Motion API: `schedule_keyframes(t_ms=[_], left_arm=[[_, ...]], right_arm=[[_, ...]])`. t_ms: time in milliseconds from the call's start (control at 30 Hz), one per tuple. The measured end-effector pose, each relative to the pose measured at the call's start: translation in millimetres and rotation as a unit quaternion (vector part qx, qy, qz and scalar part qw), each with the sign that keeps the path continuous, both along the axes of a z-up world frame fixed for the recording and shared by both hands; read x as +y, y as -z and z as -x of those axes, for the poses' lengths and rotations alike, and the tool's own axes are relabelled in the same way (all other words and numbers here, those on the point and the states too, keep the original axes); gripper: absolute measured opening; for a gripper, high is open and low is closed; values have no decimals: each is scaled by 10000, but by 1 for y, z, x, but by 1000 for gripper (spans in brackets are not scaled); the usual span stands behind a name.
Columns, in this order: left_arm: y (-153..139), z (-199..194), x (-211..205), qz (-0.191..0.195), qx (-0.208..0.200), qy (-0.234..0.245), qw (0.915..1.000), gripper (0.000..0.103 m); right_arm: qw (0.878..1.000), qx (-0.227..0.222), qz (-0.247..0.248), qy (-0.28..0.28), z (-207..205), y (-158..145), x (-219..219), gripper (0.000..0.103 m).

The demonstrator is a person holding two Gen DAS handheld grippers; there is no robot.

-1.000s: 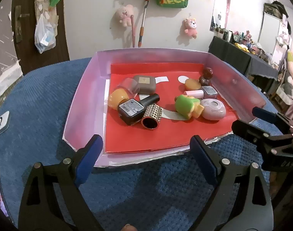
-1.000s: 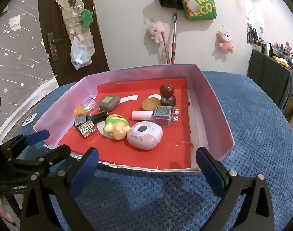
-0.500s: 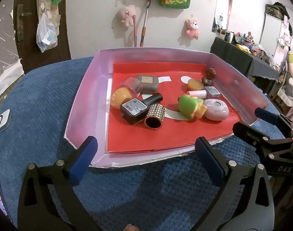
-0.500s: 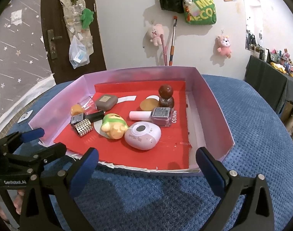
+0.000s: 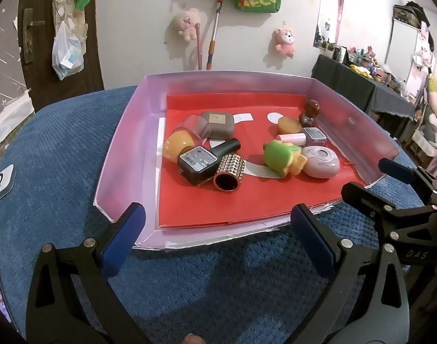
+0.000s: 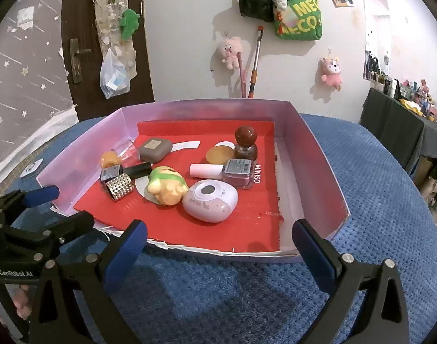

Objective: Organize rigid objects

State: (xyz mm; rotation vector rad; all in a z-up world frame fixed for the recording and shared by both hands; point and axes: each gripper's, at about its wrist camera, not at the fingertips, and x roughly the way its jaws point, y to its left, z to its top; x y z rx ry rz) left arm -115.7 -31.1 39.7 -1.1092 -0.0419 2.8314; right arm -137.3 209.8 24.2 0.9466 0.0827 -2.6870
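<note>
Both grippers hover over the blue carpet [image 6: 390, 189] at the near edge of the pink tray [image 6: 313, 140], holding nothing. Left gripper [image 5: 217, 238]: jaws wide apart. Right gripper [image 6: 218, 246]: jaws wide apart too.

All items sit on the tray's red liner [image 6: 247, 226], which reads "MINISO" near its right edge.
- Near right: pink oval case [image 6: 210, 200], small print on top, unreadable.
- Just left of it, touching: green-capped toy figure [image 6: 167, 185].
- Far side of case: pink nail polish bottle [image 6: 232, 172] lying down w/ label up, text too small.
- Far right: upright brown bottle w/ round cap [image 6: 245, 143].
- Left cluster: black polish bottle [image 5: 204, 160] w/ barcode label, touching studded gold ring [image 5: 229, 172].
- Far left: grey compact [image 5: 218, 124], orange-and-clear capsule [image 5: 181, 140].

Left gripper body reads "GenRobot.AI" in right wrist view. Green bag [image 6: 300, 17] on wall: "ME… ECO…", partly cut.
</note>
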Motion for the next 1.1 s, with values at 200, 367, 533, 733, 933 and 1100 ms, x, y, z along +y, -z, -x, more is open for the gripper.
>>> schedule_keyframes(t_ms=[200,367,533,733,933,1100], left_arm=[[0,0,0,3,-1,4,10000,103],[0,1,0,40,7,2,10000,103],[-6,-4,5,77,94,65,9999,103],[-11,-15,4,-24,115,118,9999,103],[-8,-30,3,-190,33,133,9997,103],[-2,-39,8,-183,-76,172,9997,103]], right_arm=[[10000,-2,-32,11,0,0,-1,103],[10000,1,-39,18,-1,1,-2,103],[10000,38,-54,24,-4,-2,-1,103],[9999,122,55,84,-13,-13,10,103],[9999,16,94,105,-29,-16,23,103],[9997,-244,67,75,-38,-8,30,103]])
